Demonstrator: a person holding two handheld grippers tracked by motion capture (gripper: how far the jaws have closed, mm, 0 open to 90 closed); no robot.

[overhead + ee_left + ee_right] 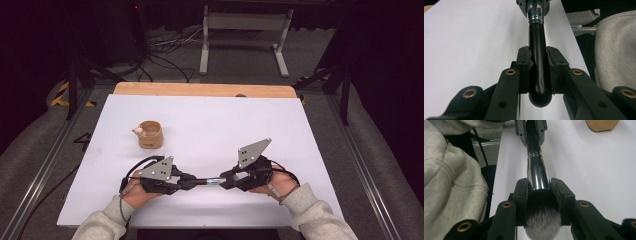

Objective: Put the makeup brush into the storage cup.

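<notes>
The worktop is a pale wooden board, covered almost wholly by a white sheet; a strip of bare wood shows along the far edge. Grey carpet floor beyond. A light grey metal frame with two legs stands on the floor behind the worktop. Loose black cables lie on the carpet at far left. Aluminium rails flank both sides. Yellow-black hazard tape marks the floor at left. The surrounding room is dark.
</notes>
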